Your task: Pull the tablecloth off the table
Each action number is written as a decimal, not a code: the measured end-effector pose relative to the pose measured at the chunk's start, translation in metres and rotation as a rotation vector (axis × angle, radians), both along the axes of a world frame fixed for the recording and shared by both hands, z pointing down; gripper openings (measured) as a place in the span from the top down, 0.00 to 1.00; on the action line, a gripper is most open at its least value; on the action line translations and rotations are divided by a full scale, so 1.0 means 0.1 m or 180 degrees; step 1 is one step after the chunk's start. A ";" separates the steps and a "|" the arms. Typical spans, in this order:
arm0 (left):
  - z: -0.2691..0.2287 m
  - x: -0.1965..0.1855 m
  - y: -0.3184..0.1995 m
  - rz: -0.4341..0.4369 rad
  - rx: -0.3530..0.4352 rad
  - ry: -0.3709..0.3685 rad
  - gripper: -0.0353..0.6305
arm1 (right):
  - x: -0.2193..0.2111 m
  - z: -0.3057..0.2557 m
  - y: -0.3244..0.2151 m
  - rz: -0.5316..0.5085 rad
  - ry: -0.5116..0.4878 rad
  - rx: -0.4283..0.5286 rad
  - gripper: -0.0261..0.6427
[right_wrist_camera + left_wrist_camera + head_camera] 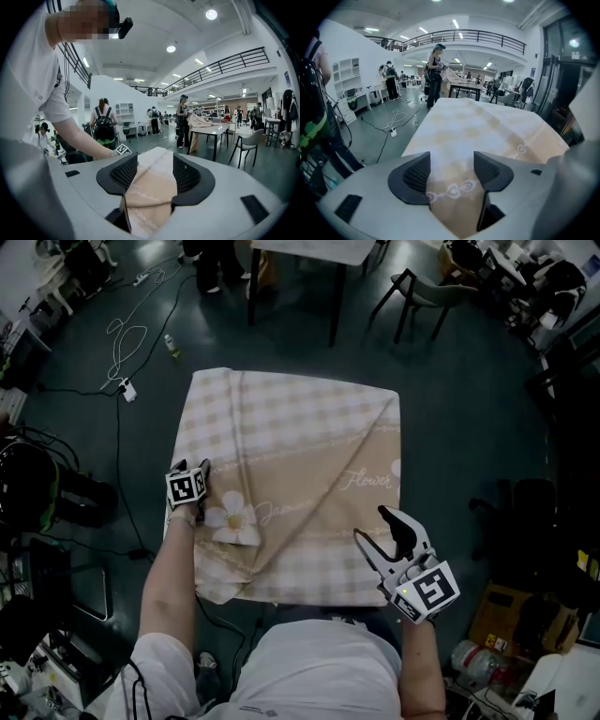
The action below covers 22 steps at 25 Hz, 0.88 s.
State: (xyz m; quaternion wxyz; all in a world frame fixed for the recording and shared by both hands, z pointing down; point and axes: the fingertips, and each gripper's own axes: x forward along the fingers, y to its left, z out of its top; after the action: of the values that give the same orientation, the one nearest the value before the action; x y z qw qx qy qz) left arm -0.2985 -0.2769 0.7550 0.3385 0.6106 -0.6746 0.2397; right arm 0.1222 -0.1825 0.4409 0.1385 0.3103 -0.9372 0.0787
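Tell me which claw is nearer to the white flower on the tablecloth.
Left. The left claw is right beside the flower; the right claw is across the tablecloth, near its right edge.

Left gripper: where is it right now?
In the head view the left gripper is at the left edge of the tablecloth, just up-left of the white flower print, with its jaws open over the cloth.

There are 1 tablecloth (309, 418) and 2 grippers: the left gripper (190, 470) and the right gripper (370, 524).
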 end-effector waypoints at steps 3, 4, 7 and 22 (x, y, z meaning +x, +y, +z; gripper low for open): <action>0.00 0.03 0.04 0.0079 -0.0030 0.0000 0.57 | -0.02 0.01 0.01 -0.0024 -0.0015 0.0000 0.63; 0.01 0.05 0.07 0.0128 -0.0047 0.0015 0.62 | -0.02 0.02 0.02 -0.0031 -0.0018 0.0000 0.63; 0.02 0.19 0.19 0.0283 -0.0081 0.0027 0.88 | -0.04 0.05 0.08 -0.0049 -0.0031 0.0005 0.63; 0.00 0.67 0.91 0.0574 0.0000 -0.0087 0.92 | -0.27 0.00 0.29 -0.0149 -0.0136 0.0036 0.63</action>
State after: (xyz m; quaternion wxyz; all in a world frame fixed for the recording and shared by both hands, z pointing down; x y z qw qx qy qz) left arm -0.2311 -0.1858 0.7552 0.3064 0.6655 -0.6215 0.2774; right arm 0.0954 -0.1533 0.4409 0.1185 0.2874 -0.9474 0.0768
